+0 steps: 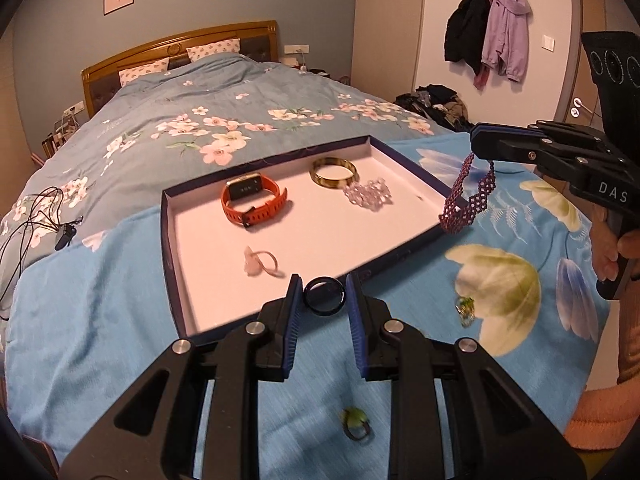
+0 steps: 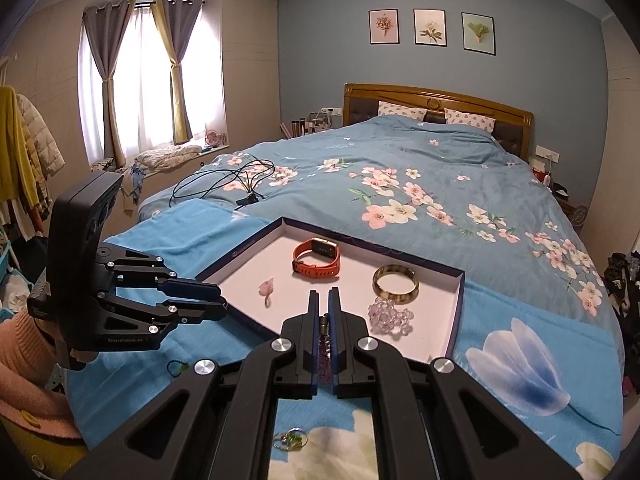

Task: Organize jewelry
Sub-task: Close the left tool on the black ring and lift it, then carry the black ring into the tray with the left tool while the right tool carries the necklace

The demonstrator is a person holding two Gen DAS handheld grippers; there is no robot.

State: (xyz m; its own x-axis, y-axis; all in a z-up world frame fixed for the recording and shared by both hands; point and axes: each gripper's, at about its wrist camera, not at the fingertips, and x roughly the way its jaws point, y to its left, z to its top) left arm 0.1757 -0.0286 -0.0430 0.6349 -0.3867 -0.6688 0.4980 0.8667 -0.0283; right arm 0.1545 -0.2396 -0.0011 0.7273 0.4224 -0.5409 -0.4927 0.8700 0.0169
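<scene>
Left view: left gripper [image 1: 323, 300] clamped on black ring [image 1: 323, 295], hovering at tray [image 1: 176, 248] near edge, tray floor straight ahead.

Right view: right gripper [image 2: 324, 312] pinched on dangling purple beaded bracelet [image 2: 325, 342], over tray's near edge.

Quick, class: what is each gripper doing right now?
Left gripper: closed on a black ring.
Right gripper: closed on a purple beaded bracelet.
</scene>
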